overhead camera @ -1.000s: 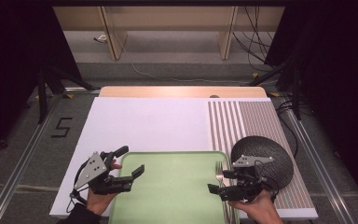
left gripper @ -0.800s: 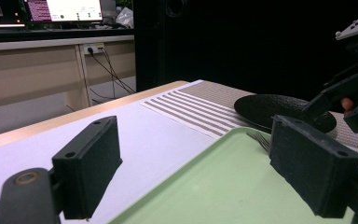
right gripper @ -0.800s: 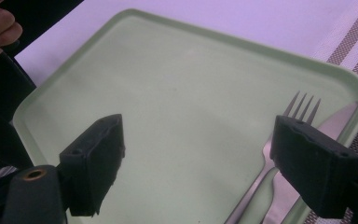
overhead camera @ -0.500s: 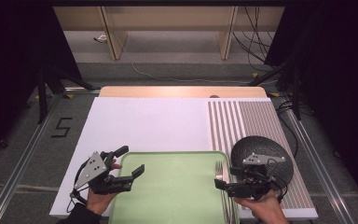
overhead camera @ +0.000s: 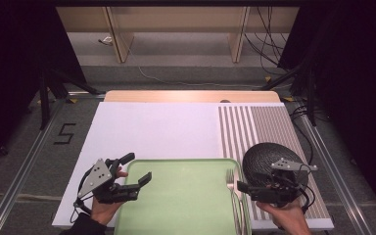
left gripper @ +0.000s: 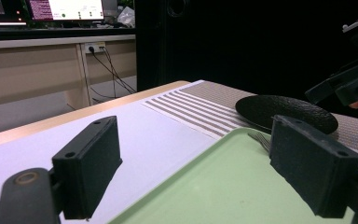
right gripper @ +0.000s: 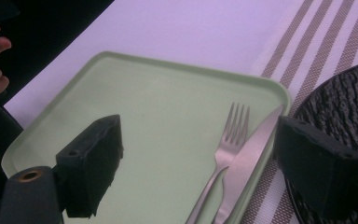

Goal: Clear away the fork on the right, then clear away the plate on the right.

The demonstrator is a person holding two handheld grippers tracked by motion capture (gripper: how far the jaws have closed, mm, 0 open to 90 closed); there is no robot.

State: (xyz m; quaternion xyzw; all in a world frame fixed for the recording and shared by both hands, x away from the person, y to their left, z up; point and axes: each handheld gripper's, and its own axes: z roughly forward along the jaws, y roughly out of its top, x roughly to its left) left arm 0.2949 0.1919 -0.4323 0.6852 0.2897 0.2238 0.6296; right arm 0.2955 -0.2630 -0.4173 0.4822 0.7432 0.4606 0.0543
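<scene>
In the right gripper view, the fork (right gripper: 223,149) and knife (right gripper: 244,163) lie side by side along the right edge of the green tray (right gripper: 135,116), lower centre of frame. The right hand-held gripper (overhead camera: 247,188) hangs over them, jaws spread wide and empty. At lower left of the high view, the left hand-held gripper (overhead camera: 139,172) is likewise open above the tray's left rim. The dark plate (overhead camera: 264,156) sits just right of the tray.

Bright overhead light on the table (overhead camera: 156,127), dark surroundings, softly blurred frames.
</scene>
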